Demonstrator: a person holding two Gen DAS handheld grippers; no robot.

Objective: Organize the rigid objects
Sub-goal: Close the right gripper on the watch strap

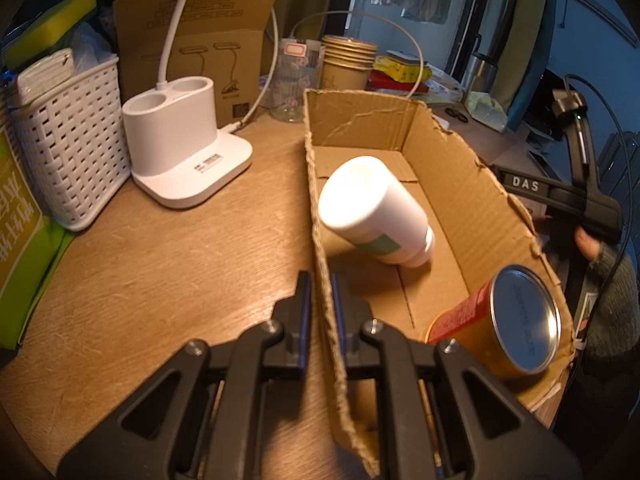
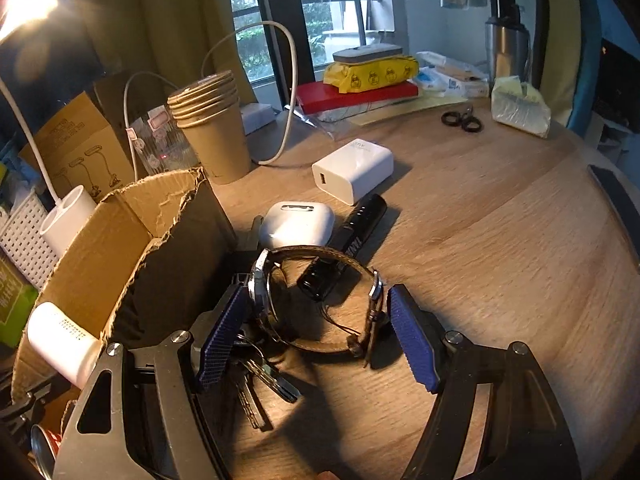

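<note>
My left gripper [image 1: 320, 280] is shut on the left wall of a torn cardboard box [image 1: 460, 184]. A white bottle [image 1: 372, 216] lies on its side inside the box, and a red and yellow can [image 1: 500, 320] sits in the near right corner. In the right wrist view my right gripper [image 2: 318, 320] is open low over the table. A wristwatch [image 2: 320, 300] stands on edge between its blue pads [image 2: 412, 340]. A bunch of keys [image 2: 260, 380] lies under the left finger. Just beyond are a black marker [image 2: 352, 240], a white earbud case [image 2: 298, 224] and a white charger [image 2: 354, 170].
A white lamp base [image 1: 180, 148], a white woven basket [image 1: 72, 152] and stacked paper cups [image 2: 212, 128] stand behind the box. Scissors [image 2: 462, 120], a red book with a yellow pack [image 2: 360, 92] and a steel flask [image 2: 506, 48] are at the back. A hand [image 1: 592, 244] holds the right gripper [image 1: 560, 196].
</note>
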